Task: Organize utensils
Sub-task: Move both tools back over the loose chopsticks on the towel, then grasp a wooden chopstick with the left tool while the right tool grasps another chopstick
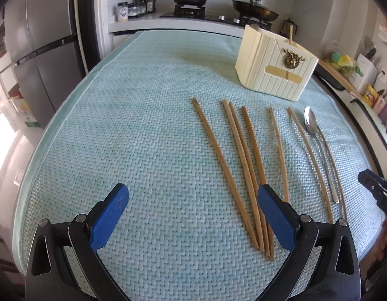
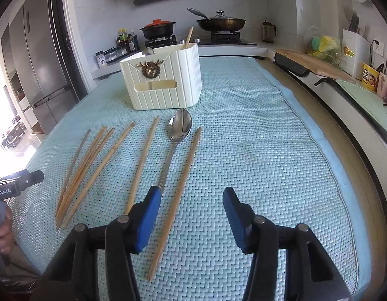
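Observation:
Several wooden chopsticks lie side by side on the light blue woven mat, with a metal spoon among the rightmost ones. A cream utensil holder stands behind them and holds one chopstick and a spoon. My left gripper is open and empty above the mat, left of the chopsticks' near ends. In the right wrist view, my right gripper is open and empty; a chopstick runs between its fingers. The spoon, the other chopsticks and the holder lie ahead.
A stove with a black pot and a wok stands behind the table. A fridge is at the left. A counter with a cutting board and packets runs along the right. The other gripper shows at the left edge.

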The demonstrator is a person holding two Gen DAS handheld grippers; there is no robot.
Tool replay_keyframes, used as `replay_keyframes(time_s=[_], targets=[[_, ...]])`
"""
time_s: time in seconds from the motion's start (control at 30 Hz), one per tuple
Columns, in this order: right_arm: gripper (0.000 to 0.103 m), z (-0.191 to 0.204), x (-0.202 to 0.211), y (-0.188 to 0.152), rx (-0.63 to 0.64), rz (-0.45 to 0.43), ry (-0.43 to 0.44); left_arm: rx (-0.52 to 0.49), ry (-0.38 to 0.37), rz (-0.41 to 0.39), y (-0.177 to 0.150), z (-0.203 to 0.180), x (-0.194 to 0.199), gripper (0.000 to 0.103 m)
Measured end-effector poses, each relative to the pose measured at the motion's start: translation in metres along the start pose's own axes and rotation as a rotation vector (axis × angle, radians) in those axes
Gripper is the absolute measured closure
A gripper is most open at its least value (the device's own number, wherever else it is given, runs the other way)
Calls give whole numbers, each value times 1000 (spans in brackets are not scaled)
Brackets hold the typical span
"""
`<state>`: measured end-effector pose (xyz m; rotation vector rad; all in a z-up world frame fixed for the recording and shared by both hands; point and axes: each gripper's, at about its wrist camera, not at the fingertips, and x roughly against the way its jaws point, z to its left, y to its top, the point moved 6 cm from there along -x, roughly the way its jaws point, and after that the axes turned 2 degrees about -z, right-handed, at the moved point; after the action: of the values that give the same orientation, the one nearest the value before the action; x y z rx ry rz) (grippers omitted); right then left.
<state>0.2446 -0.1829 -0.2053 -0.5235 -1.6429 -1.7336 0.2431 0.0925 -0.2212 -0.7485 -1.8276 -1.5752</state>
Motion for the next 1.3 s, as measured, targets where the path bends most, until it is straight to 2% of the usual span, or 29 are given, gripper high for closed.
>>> replay_keyframes(time_s=[0.07, 0.23, 0.47, 0.77, 0.8, 0.87, 1.0, 1.2, 1.3], targets=[[57, 2, -11, 2, 13, 23, 7, -5, 4, 7, 4, 1, -5, 1], [62, 4, -38, 14, 31, 62, 15, -30, 58, 19, 23, 6, -23, 1], [63, 6, -68, 29, 60, 91, 2, -4, 51, 54, 48, 5, -57, 2], [65, 9, -84, 24, 147, 110, -53, -17, 94, 83, 57, 11, -87, 2], [65, 9, -85, 25, 152, 110, -57, -20, 95, 89, 57, 11, -90, 4], [65, 7, -87, 28, 154, 115, -55, -28, 94, 105, 58, 11, -97, 12], [65, -3, -92, 35, 119, 138, -39, -53, 87, 99, 63, 7, -101, 16], [65, -8, -106, 50, 106, 167, -13, -90, 52, 115, 74, 2, -108, 28], [68, -1, -117, 59, 137, 179, -13, -103, 41, 131, 80, 1, -112, 38]])
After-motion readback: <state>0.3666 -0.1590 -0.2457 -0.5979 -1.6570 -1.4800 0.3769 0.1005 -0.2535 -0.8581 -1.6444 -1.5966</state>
